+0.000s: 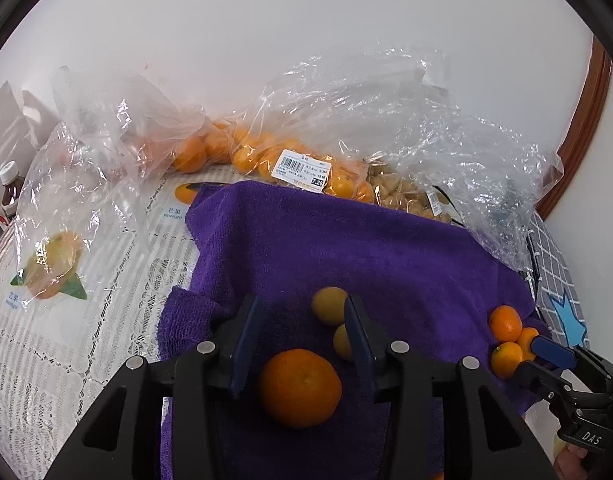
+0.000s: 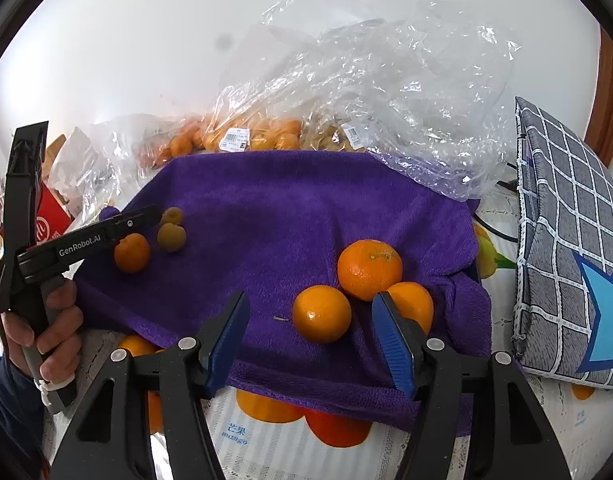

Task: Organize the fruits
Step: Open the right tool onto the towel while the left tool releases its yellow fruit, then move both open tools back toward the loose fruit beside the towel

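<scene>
On purple towel (image 1: 346, 248): one orange (image 1: 299, 388) between the wide-open left gripper (image 1: 302, 344), partly hiding two yellow fruits (image 1: 329, 306); three oranges (image 2: 368, 268) ahead of the wide-open right gripper (image 2: 310, 340), one half-hidden. Bagged fruit (image 1: 306, 168) behind, blurred.

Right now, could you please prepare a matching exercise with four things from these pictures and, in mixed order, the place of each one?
Things:
1. large orange
2. cluster of three oranges
3. price label
4. checked cushion

Places:
A. on the clear bag of fruit behind the purple towel
B. off the towel, on the right of the right wrist view
C. between the open fingers of the left gripper
D. just ahead of the open right gripper

Pairs: 1-C, 2-D, 3-A, 4-B
</scene>
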